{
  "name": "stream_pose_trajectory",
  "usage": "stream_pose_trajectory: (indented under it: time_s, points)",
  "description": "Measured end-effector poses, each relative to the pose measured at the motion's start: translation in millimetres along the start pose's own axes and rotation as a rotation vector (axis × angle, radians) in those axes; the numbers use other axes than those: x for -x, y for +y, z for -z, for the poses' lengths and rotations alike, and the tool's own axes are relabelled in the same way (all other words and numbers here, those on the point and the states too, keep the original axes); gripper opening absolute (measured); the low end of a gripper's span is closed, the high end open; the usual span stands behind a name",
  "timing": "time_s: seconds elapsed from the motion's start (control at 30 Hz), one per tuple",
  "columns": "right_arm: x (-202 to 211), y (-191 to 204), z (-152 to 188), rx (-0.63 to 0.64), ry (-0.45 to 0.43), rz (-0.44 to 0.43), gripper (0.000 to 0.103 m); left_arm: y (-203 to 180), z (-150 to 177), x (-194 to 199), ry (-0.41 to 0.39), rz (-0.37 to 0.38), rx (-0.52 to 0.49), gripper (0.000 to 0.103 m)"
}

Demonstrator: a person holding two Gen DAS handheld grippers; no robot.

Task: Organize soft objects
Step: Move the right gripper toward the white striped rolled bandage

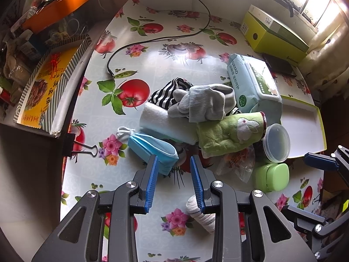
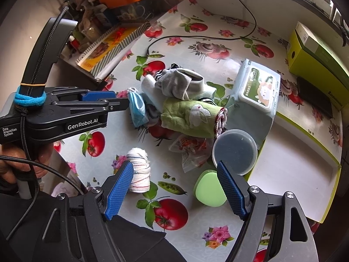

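A heap of soft things lies mid-table: a striped cloth (image 1: 168,91), grey socks (image 1: 200,102) (image 2: 181,83), a rolled white towel (image 1: 161,120), a green rabbit towel (image 1: 231,131) (image 2: 192,115) and a blue face mask (image 1: 152,148) (image 2: 137,109). A rolled white sock (image 1: 200,214) (image 2: 139,172) lies apart, nearer the front. My left gripper (image 1: 173,163) (image 2: 125,101) hangs open over the mask's near end, nothing between its fingers. My right gripper (image 2: 174,168) stands wide open above the table, the white sock beside its left finger.
A wipes pack (image 1: 253,85), a round lidded tub (image 2: 234,152), a green case (image 2: 209,187) and a crumpled plastic bag (image 2: 192,150) crowd the heap's right side. A white tray with a green rim (image 2: 294,163) lies far right. A black cable (image 1: 152,41) crosses the back.
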State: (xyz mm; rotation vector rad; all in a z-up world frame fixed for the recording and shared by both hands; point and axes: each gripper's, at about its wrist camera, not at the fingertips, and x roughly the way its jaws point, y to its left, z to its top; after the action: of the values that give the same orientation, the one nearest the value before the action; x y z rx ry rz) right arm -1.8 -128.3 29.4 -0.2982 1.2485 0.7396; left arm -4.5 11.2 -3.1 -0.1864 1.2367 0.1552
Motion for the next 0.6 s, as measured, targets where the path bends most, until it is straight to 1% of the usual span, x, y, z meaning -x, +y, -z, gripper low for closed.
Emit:
stream_pose_trajectory:
  time_s: [0.6]
  points:
    - [-7.7, 5.8, -4.7, 0.008, 0.007, -0.019, 0.079, 9.4, 2.0, -5.7, 0.013, -0.003, 0.016, 0.031]
